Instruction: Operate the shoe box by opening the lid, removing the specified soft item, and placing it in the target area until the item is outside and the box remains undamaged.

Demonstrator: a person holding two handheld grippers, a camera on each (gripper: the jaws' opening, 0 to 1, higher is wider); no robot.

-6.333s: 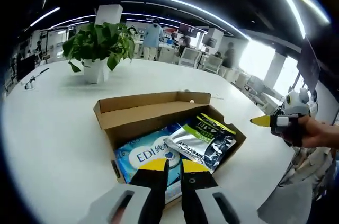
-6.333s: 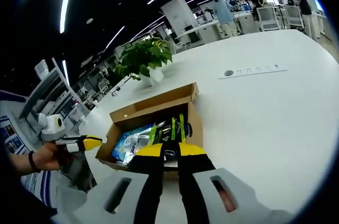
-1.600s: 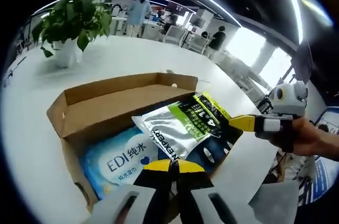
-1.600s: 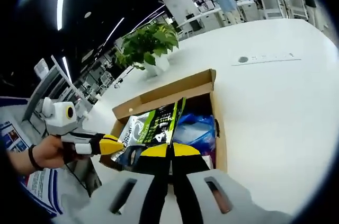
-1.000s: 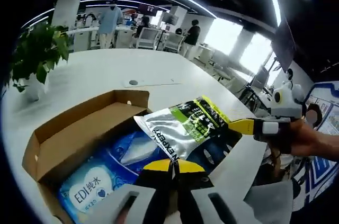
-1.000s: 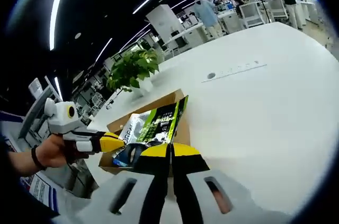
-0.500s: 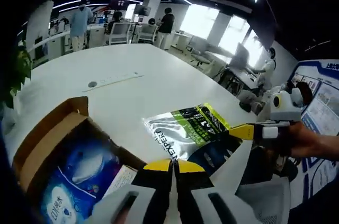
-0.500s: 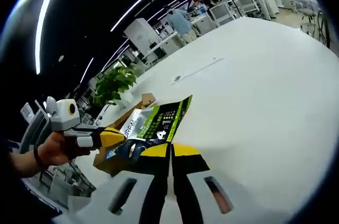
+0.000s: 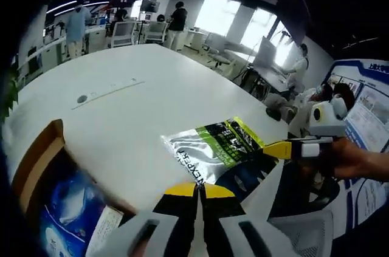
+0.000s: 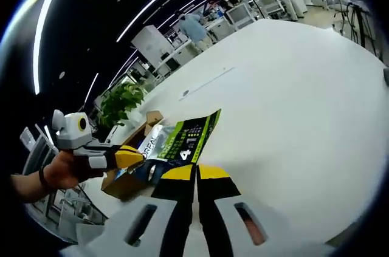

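Note:
A silver, green and black soft pouch (image 9: 213,146) hangs in the air over the white table (image 9: 134,117), held at two edges. My left gripper (image 9: 197,189) is shut on its near edge. My right gripper (image 9: 275,147) comes in from the right, shut on the pouch's corner. In the right gripper view the pouch (image 10: 180,138) rises from my shut right gripper (image 10: 196,172), and the left gripper (image 10: 135,157) pinches it from the left. The open cardboard shoe box (image 9: 33,169) lies at the lower left, a blue wipes pack (image 9: 67,205) inside. The box (image 10: 123,188) sits behind the pouch.
A potted plant (image 10: 123,102) stands on the table beyond the box. A grey socket strip (image 9: 112,88) lies flush in the tabletop. The table edge (image 9: 267,120) runs close on the right, with office chairs and people past it.
Both grippers closed on the pouch, lifted it out of the box and carried it sideways over the bare table. The box has slid to the edge of both views.

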